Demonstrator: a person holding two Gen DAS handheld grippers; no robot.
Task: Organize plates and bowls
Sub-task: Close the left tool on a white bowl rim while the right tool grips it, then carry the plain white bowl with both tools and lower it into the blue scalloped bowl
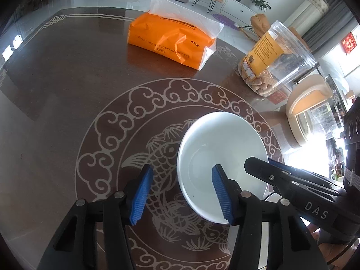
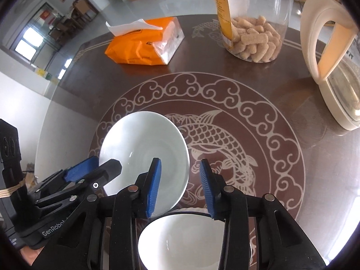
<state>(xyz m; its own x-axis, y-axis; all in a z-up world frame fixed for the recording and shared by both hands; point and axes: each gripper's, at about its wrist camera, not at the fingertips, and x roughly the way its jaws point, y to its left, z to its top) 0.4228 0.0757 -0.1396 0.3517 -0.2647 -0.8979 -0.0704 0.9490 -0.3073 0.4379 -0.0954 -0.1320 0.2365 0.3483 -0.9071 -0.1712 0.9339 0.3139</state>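
A white plate lies on the brown table over its carp pattern. My left gripper straddles the plate's left rim. One blue pad hangs over the plate's inside and the other stands outside it, neither pressing; the jaws are open. My right gripper straddles the opposite rim the same way, open, with one pad above the plate. Each gripper shows in the other's view: the right gripper and the left gripper. A white bowl sits close under the right gripper.
An orange tissue pack lies behind the plate. A clear jar of biscuit sticks and a cream kettle stand to the right. The table edge curves past on the left.
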